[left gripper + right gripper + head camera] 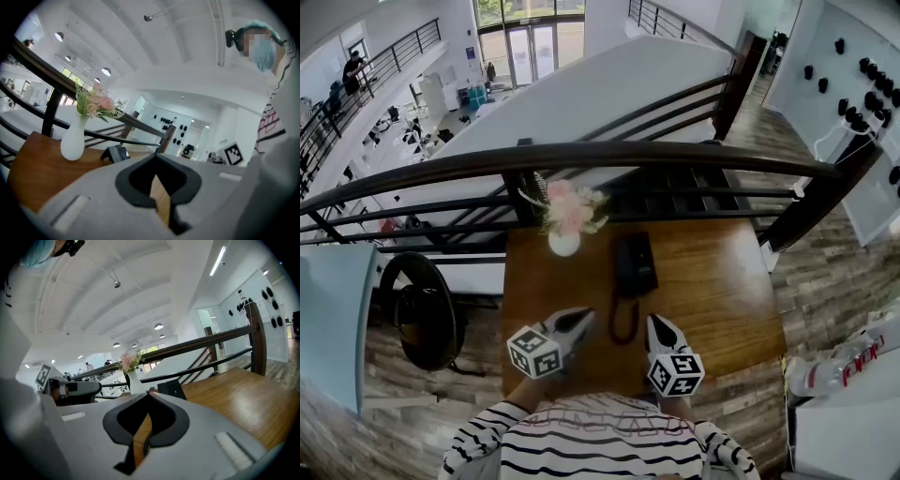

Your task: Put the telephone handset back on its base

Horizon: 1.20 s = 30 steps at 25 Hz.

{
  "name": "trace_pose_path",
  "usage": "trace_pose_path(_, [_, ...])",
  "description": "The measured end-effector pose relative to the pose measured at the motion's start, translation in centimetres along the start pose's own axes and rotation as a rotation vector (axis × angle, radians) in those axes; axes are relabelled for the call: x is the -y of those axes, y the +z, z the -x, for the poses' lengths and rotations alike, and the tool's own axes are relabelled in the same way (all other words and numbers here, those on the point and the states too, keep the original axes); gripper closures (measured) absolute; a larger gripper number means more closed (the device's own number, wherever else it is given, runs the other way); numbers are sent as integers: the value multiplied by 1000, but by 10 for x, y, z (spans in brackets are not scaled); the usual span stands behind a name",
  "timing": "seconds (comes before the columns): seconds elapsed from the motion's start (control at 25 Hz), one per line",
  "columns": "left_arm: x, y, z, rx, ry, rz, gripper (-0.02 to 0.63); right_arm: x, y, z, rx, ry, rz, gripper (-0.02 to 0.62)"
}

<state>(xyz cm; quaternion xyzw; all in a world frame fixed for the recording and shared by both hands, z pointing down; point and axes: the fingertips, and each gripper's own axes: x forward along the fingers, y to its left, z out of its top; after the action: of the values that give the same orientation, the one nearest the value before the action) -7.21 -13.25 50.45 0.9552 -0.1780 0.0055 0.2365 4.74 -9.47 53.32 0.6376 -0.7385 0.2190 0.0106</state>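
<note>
a: where's the phone?
b: the phone (635,263) lies on the wooden surface (722,291), about mid-width, just right of a white vase (564,245) holding pink flowers (568,208). its coiled cord (624,323) loops from the near end toward the person.
a: is the handset on the base?
b: can't tell. from the head view it reads as one dark block, and i can't separate handset from base. the gripper views show only a low black corner of it beyond the jaws.
a: and the left gripper?
b: the left gripper (583,318) is at the near edge of the surface, left of the cord, its tip angled toward the phone. its jaws are clenched together with nothing between them. only a sliver of wood shows through the slit.
a: the right one?
b: the right gripper (657,324) sits just right of the cord loop, pointing away from the person. its jaws are pressed together too, and empty. a strip of wood and what looks like a bit of cord show below the tips.
a: does either touch the phone?
b: no, both are apart from it, with the cord loop between them.
a: anything else?
b: a dark railing (581,159) runs behind the surface, with the vase near that far edge. a striped shirt (600,441) fills the bottom of the head view.
</note>
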Motion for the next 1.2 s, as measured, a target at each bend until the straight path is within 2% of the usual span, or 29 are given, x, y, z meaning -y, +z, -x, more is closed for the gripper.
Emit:
trace_pose_path(0.48, [15,-7,2,-10,-13,-32,606,1,-6,23,8,-69,22,595])
trace_pose_path(1.2, [9,-13,5,-19,12,-15,606,-4,-7,21,-6,-59,47,595])
